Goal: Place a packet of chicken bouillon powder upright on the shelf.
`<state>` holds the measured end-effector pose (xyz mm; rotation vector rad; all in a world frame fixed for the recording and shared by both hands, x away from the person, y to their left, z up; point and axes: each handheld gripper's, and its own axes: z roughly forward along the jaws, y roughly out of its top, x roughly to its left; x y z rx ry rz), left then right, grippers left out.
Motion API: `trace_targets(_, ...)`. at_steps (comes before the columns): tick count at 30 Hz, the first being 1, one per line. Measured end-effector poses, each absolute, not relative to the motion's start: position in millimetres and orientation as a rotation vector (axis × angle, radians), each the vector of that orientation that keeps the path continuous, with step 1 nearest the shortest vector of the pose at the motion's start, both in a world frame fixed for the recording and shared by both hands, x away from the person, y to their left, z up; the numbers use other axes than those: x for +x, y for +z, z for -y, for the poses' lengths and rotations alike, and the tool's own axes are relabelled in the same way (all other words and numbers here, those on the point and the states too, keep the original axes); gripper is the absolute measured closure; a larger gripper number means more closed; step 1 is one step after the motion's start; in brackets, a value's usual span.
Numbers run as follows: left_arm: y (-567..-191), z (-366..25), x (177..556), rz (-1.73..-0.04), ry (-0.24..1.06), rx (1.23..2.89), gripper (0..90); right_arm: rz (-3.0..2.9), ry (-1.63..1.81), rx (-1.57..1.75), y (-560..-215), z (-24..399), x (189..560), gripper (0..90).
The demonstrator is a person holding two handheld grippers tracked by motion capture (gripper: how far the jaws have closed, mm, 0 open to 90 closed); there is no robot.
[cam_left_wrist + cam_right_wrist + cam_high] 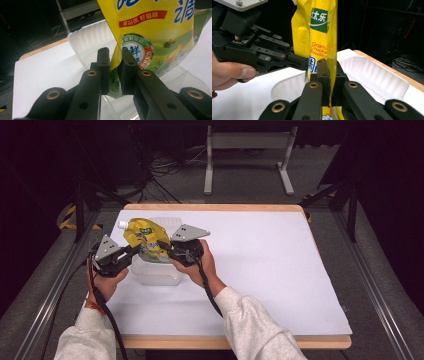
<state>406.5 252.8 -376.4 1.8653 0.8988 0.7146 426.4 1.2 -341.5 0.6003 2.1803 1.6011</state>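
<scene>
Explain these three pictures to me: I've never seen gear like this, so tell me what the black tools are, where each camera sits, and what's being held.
A person holds a hand tool with two black jaws in each hand: the left gripper and the right gripper. One picture looks down from above the table, which is covered in white. The other two come from cameras riding on each tool, looking along its jaws. Both grippers are shut on opposite edges of a yellow pouch of chicken bouillon with a white cap, holding it over a clear plastic container.
</scene>
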Motion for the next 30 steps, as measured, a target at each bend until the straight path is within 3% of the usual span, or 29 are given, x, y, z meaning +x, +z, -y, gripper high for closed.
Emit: trace_targets(30, -397.8, -249.9, 406.4, -0.932, 0.663, 1.939, 79.7, -2.258, 1.564, 0.690, -380.2, 2.5, 435.2, 86.3)
